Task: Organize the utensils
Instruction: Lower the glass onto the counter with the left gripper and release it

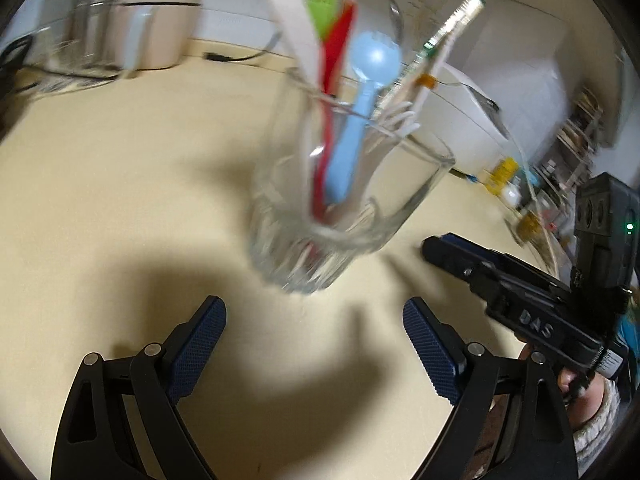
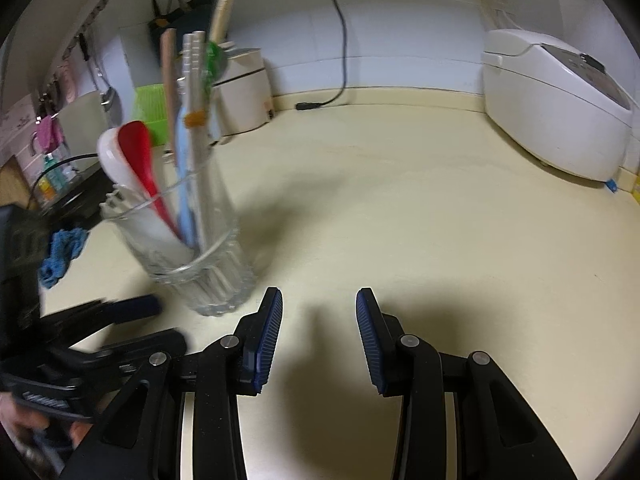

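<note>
Utensils are already gathered in the glass tumbler (image 1: 344, 204) standing on the bench (image 1: 120, 184): a white spoon (image 2: 114, 156), a red spoon (image 2: 138, 148), a blue spork (image 1: 370, 62), metal chopsticks (image 2: 192, 80). No loose utensil is seen on the bench, so the task is judged nearly done. The left hand-held gripper (image 1: 314, 344) is spread open and empty just short of the glass; the right hand-held gripper (image 2: 319, 340) is likewise open, beside it. Bare bench is left rightward up to the rice cooker (image 2: 556, 100)
</note>
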`<move>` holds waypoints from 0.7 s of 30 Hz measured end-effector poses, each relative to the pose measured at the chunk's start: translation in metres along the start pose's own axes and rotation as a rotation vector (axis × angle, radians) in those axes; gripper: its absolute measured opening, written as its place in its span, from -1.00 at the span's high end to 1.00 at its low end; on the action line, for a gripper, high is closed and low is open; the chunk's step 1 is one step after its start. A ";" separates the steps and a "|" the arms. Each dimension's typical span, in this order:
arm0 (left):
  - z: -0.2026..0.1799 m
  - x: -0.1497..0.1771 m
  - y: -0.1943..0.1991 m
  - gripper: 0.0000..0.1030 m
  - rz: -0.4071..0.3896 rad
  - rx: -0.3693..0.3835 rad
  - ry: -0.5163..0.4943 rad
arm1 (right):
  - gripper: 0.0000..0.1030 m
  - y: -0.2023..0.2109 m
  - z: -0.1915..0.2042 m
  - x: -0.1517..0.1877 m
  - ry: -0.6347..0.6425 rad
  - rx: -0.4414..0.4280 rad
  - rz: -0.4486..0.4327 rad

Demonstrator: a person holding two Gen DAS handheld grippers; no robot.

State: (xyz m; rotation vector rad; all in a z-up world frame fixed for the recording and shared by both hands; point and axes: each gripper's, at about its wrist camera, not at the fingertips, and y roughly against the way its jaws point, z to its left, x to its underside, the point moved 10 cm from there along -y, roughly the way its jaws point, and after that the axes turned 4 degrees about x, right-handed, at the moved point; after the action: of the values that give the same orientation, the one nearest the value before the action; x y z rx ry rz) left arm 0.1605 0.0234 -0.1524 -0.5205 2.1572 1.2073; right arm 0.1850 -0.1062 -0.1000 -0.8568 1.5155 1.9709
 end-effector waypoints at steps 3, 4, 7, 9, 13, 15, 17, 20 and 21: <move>0.005 0.006 0.021 -0.79 -0.049 -0.076 0.028 | 0.24 -0.002 -0.007 0.001 -0.026 0.016 0.009; 0.003 0.007 0.032 -0.79 -0.079 -0.111 0.017 | 0.24 -0.001 -0.007 0.001 -0.033 0.017 0.006; -0.003 0.008 0.050 -0.79 -0.124 -0.202 -0.041 | 0.24 0.005 -0.005 -0.001 -0.018 0.023 -0.020; -0.005 0.007 0.060 -0.79 -0.147 -0.280 -0.088 | 0.24 0.010 -0.001 0.000 -0.011 0.022 -0.035; -0.011 0.006 0.071 -0.79 -0.162 -0.409 -0.134 | 0.24 0.017 0.004 0.006 -0.008 0.013 -0.044; -0.013 0.007 0.080 -0.79 -0.181 -0.427 -0.134 | 0.24 0.020 0.006 0.009 -0.004 0.010 -0.046; -0.019 0.004 0.092 -0.79 -0.216 -0.438 -0.140 | 0.24 0.026 0.009 0.012 -0.006 0.005 -0.051; -0.034 -0.007 0.114 -0.79 -0.299 -0.459 -0.174 | 0.24 0.030 0.011 0.012 -0.008 0.000 -0.060; -0.041 -0.012 0.121 -0.79 -0.317 -0.464 -0.194 | 0.24 0.033 0.011 0.012 -0.011 -0.001 -0.064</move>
State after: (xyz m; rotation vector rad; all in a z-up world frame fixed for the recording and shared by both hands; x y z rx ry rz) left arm 0.0849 0.0500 -0.0524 -0.8639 1.5590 1.5051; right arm 0.1518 -0.1032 -0.0855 -0.8826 1.4632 1.9277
